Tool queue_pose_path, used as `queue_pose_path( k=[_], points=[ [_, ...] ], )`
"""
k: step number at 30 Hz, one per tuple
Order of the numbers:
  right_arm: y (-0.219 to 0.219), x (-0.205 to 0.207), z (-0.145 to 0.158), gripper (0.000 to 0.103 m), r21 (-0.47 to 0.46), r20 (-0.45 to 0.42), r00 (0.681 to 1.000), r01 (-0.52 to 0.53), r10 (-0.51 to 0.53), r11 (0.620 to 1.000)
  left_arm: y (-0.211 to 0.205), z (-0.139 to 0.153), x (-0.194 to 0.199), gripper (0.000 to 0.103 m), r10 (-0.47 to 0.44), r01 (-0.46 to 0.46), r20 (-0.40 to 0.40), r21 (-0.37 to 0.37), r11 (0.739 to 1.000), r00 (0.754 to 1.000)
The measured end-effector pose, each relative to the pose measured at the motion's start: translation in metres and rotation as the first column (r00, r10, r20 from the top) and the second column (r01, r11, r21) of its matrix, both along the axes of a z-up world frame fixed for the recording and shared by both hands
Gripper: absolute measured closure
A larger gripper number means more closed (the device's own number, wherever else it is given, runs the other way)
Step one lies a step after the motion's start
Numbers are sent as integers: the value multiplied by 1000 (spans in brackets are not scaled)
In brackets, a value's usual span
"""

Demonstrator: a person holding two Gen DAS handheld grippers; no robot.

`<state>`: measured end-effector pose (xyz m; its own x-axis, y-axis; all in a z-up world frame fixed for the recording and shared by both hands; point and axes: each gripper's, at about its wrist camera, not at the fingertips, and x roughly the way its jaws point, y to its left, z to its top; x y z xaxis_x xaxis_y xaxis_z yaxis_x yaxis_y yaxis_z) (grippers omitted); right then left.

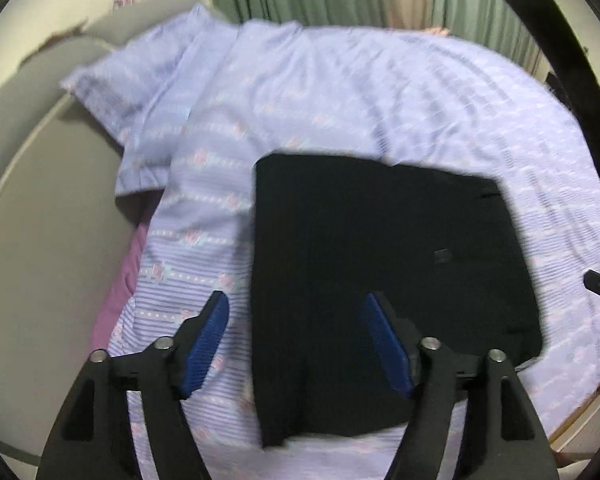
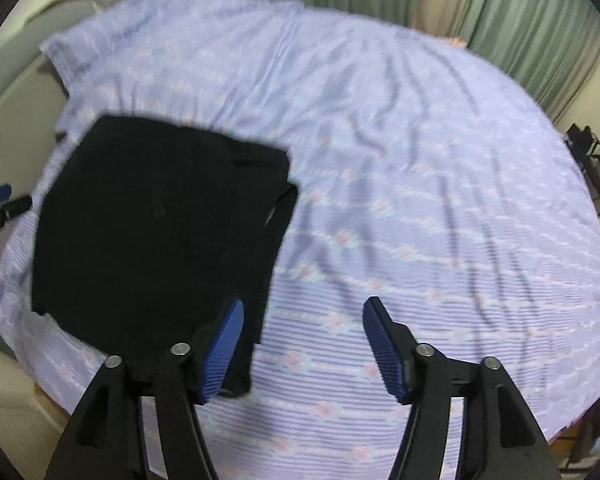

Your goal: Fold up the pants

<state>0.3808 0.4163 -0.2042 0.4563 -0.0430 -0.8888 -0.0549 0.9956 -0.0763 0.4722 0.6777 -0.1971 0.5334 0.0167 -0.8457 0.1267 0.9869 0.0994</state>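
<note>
Pants (image 1: 380, 280) lie folded flat on the bed (image 1: 380, 92); left gripper (image 1: 294, 344) wide, empty, above their near edge; right gripper (image 2: 302, 344) wide, empty, beside their right edge; I judge cloth soft, light, limp; pinch near corners.

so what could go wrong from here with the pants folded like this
1. The black pants lie folded on a wrinkled bedsheet; a low pinch could catch the sheet too.
2. Both the left gripper and right gripper are open and empty, so a shallow grab may lift only the top layer and undo the fold.
3. A loose flap at the pants' right edge could splay when moved.
</note>
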Motion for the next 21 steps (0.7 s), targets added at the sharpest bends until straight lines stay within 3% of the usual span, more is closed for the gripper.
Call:
queue_pose_path(
  k=[4,11,15,21],
  points=[
    [-35,-36,53,30,21,109,994,2,-4,1000,-50,51,-40,18,-14,18,74,-48,999,997],
    [-108,-109,129,15,13,242,970,11,-14,1000,-157,113,-101,5,-78,85,197,-27,996,977],
    [-150,-147,155,13,-2,282,959,41,-39,999,-229,140,-136,0,-127,136,245,-22,990,961],
    [-231,-205,183,13,33,335,938,84,-90,996,-316,162,-185,0,-130,145,282,-32,989,950]
  ],
)
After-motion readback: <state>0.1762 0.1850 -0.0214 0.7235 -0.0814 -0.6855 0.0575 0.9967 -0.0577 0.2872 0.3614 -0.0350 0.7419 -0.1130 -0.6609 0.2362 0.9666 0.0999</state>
